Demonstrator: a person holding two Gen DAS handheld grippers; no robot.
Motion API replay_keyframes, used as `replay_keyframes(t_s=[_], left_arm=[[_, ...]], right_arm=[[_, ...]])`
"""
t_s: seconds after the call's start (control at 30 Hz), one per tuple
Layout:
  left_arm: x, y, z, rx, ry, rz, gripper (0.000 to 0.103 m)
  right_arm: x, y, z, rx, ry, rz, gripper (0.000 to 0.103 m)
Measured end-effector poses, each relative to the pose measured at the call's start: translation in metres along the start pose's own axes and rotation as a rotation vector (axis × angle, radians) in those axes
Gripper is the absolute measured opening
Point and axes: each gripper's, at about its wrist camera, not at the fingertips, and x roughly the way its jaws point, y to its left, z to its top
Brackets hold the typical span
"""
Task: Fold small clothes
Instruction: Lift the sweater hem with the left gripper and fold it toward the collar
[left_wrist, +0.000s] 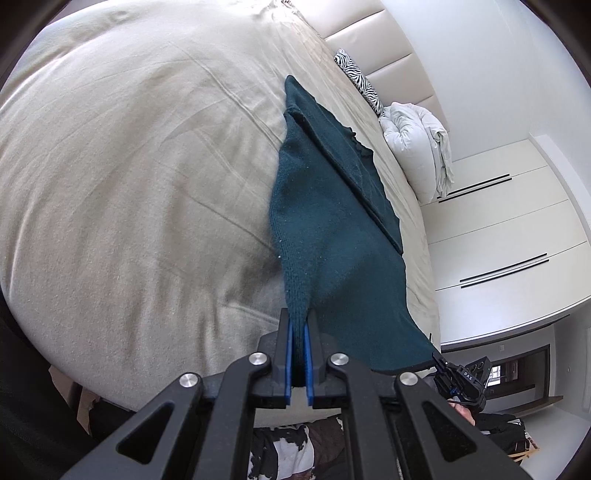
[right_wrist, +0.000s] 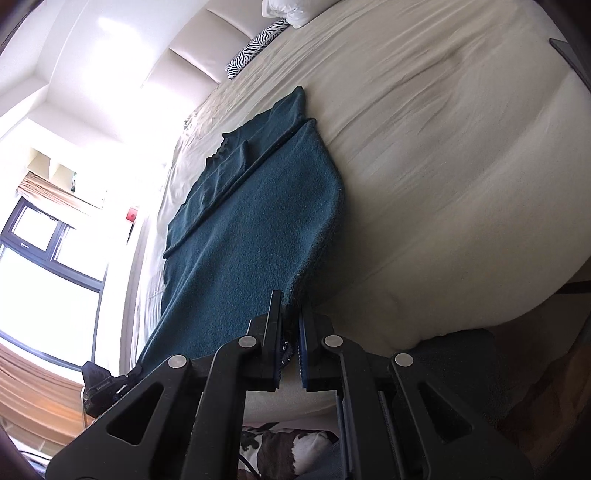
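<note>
A dark teal knitted garment (left_wrist: 325, 221) stretches from the beige bed up to both grippers. My left gripper (left_wrist: 298, 320) is shut on one near corner of its lifted edge, the knit pinched between the blue pads. My right gripper (right_wrist: 293, 302) is shut on the other near corner of the same garment (right_wrist: 251, 229). The near half hangs raised off the bed; the far half lies flat with a folded layer on top. In the left wrist view the right gripper (left_wrist: 441, 360) shows small at the garment's other corner. The left gripper (right_wrist: 110, 382) appears at the lower left of the right wrist view.
The beige bed sheet (left_wrist: 129, 184) fills most of both views. A zebra-print pillow (left_wrist: 356, 79) and a white duvet bundle (left_wrist: 417, 147) lie by the padded headboard. White wardrobe doors (left_wrist: 498, 229) stand beside the bed. A bright window (right_wrist: 44, 258) lies on the other side.
</note>
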Motion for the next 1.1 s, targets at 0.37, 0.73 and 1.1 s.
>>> replay_keyframes(t_s=[0.37,0.73,1.1], left_arm=[[0.000,-0.002,0.019,-0.051,-0.019,-0.036,0.006],[0.001,-0.032,0.093,-0.118,-0.110,-0.180,0.006],[0.047,-0.074,0.204,-0.040,-0.182,-0.149,0.006]], right_arm=[[-0.020,0.022,0.030,0.037,-0.092,0.131,0.006],[0.000,0.064,0.102,0.008,-0.173,0.171,0.006],[0.058,0.098,0.203,-0.031,-0.231,0.141,0.006]])
